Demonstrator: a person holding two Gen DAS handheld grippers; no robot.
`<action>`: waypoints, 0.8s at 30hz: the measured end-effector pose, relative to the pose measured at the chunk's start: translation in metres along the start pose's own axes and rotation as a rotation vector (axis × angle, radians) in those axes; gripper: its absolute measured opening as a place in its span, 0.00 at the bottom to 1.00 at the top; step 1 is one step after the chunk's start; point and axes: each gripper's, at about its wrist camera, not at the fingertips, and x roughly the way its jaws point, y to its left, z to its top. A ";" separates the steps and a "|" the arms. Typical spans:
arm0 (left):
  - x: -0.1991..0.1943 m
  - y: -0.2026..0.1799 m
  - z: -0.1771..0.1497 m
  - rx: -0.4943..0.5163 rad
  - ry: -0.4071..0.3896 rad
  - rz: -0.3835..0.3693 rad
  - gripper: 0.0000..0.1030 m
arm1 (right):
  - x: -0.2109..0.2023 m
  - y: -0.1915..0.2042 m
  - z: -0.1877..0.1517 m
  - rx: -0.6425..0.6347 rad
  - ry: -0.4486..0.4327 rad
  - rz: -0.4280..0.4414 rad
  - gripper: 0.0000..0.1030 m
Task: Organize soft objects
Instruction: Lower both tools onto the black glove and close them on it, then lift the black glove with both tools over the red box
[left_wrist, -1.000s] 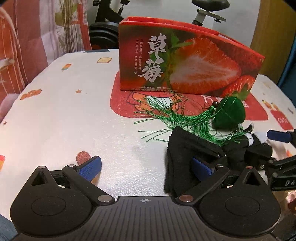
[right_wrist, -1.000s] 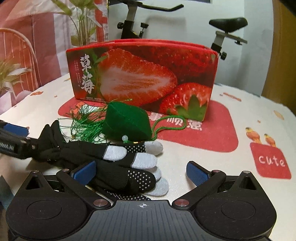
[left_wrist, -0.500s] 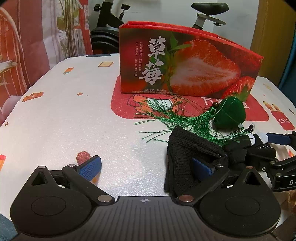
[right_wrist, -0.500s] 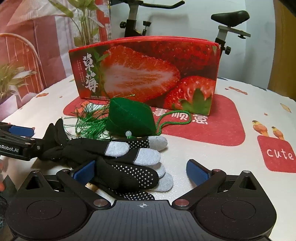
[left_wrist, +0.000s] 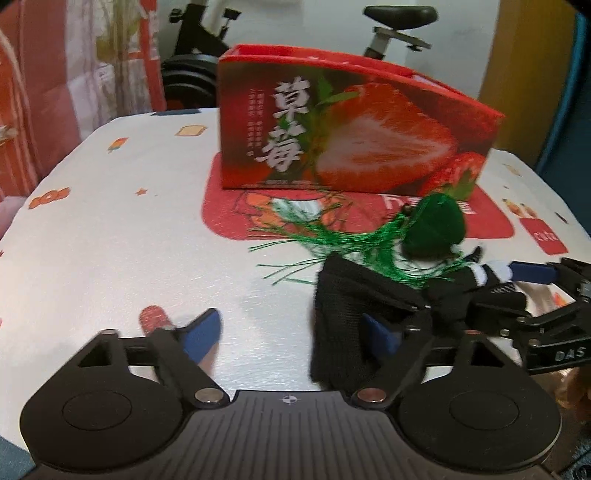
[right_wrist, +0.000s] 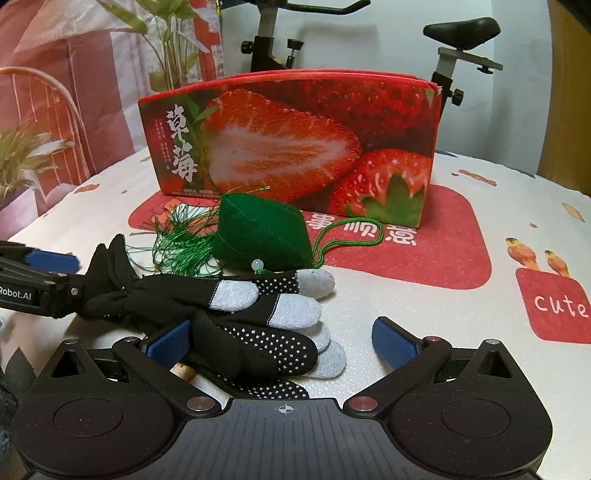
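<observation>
White patterned tablecloth (left_wrist: 110, 240) under both tools, cluttered room behind.

Change: left gripper (left_wrist: 291, 332) jaws have just been closing. They are not clenched on anything yet. The black glove cuff drapes over the inner pad and its edge reaches into the gap, but the outer pad sits on bare cloth, well short of the fabric. Counts as released for now. My read: this is the start of a pinch on the cuff end, so the pick is under way but nothing is secured.

Right gripper (right_wrist: 282, 341): jaws spread wide, also released. The glove fingertips lie between them, up against the near-side pad. The far pad is clear of them.

Task item, black gloves (right_wrist: 258, 343): a knit pair with white grip dots and grey fingertips, stacked loosely and crumpled. They lie flat on the table, spanning from one tool to the other. They look limp, so I expect sag and bunching once lifted from one end.

Just behind, touching the gloves: green sachet (right_wrist: 258, 236), a stuffed faceted shape with a pale bead, a loop cord and a tassel. Tassel strands fan out over the glove cuff, so there is a snag risk if the gloves come up first.

Beyond that: strawberry box (right_wrist: 295, 147), upright with an open top, probably the drop target. I can't see inside it.

Farthest back: exercise bike (right_wrist: 461, 29).
</observation>
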 end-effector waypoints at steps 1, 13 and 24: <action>0.000 -0.001 0.000 0.008 -0.003 -0.012 0.69 | 0.000 0.001 0.000 -0.004 0.003 0.000 1.00; -0.003 -0.006 -0.003 0.014 -0.010 -0.115 0.35 | -0.003 0.010 -0.001 -0.063 0.005 0.029 0.92; -0.003 -0.006 -0.004 0.011 -0.002 -0.177 0.30 | -0.009 0.014 0.000 -0.072 -0.012 0.073 0.51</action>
